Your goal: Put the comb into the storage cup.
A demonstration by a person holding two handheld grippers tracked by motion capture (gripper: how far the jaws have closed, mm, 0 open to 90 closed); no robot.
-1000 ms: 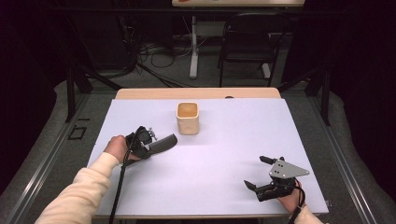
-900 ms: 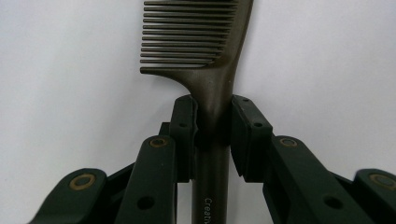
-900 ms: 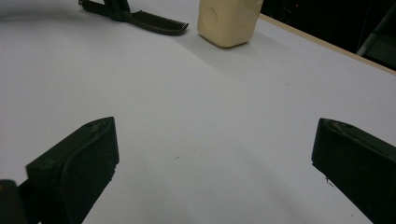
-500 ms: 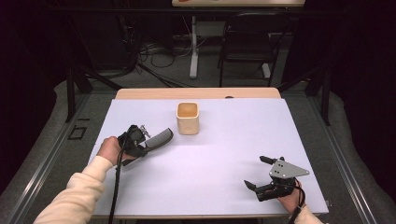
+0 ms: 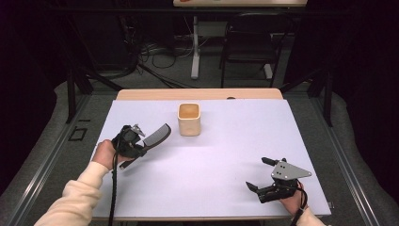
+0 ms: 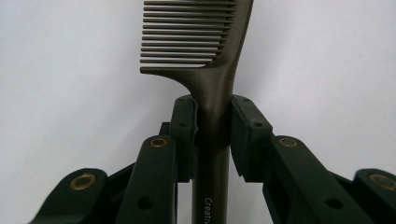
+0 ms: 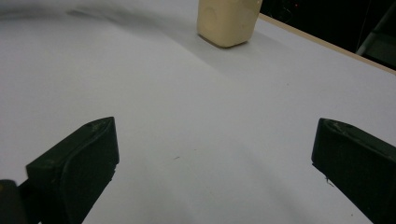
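Observation:
A dark brown comb (image 5: 158, 135) (image 6: 205, 56) is clamped by its handle in my left gripper (image 5: 136, 143) (image 6: 212, 121), held above the white table at the left with its teeth end pointing toward the cup. A cream square cup (image 5: 189, 119) (image 7: 228, 21) stands upright at the table's middle back. My right gripper (image 5: 260, 174) (image 7: 212, 154) rests low at the front right, open, with bare table between its jaws.
The white table top (image 5: 226, 155) has a wooden strip (image 5: 197, 94) along its far edge. Behind it are table legs, a chair and cables on a grey floor (image 5: 155, 70). A metal frame rail (image 5: 51, 155) runs along the left side.
My left gripper has drawn back toward the left and lifted slightly with the comb in it, tilting the comb upward. The right gripper has stayed still.

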